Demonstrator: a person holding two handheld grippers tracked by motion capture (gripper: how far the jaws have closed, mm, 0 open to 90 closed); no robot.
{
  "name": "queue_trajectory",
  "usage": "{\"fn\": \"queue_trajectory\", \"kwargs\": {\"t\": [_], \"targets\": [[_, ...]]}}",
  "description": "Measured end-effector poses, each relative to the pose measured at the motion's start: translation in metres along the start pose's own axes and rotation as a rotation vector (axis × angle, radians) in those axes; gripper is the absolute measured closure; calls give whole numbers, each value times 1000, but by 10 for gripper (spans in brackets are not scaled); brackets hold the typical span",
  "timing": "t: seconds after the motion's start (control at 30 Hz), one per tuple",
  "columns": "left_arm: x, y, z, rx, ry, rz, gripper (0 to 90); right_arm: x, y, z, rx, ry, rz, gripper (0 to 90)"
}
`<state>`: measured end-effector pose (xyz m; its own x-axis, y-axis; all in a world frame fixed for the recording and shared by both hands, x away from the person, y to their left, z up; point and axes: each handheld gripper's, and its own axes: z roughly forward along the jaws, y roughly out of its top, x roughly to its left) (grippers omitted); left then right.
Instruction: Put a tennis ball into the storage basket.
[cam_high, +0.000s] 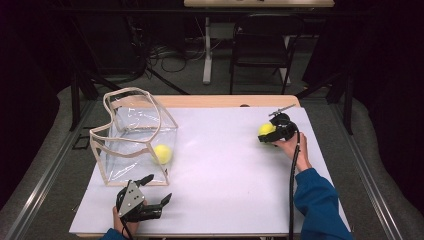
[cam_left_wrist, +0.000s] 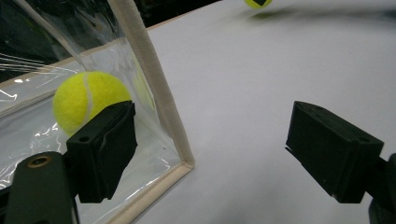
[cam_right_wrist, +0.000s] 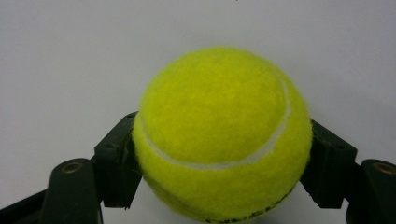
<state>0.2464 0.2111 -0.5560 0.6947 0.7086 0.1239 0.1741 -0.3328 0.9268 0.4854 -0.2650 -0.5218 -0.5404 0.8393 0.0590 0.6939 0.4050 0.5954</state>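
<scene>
Bright table (cam_high: 225, 165), dark surroundings; perhaps slight close-up blur.

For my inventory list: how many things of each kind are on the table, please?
Tennis balls: 2, one in the clear bag, one held in the right claw
Clear bag: 1
Total: 3

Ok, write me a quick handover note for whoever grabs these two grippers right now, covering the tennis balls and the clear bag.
Right gripper: shut on a tennis ball, at the right side of the white table.
Left gripper: open, nothing between its jaws, at the near left edge just in front of the clear bag.
Clear bag: stands open on the left of the table.
Done: one ball in the bag, low at its near right corner.
Left, probably: carry the gripped ball across and drop it into the bag; the left gripper looks placed to steady the bag if needed.
</scene>
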Motion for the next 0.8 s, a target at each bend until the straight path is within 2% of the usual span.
{"fn": "queue_trajectory", "kwargs": {"t": [0.8], "targets": [[0,0,0,-2,-1,0,160,32,15,-18,18,27,-100,259]]}}
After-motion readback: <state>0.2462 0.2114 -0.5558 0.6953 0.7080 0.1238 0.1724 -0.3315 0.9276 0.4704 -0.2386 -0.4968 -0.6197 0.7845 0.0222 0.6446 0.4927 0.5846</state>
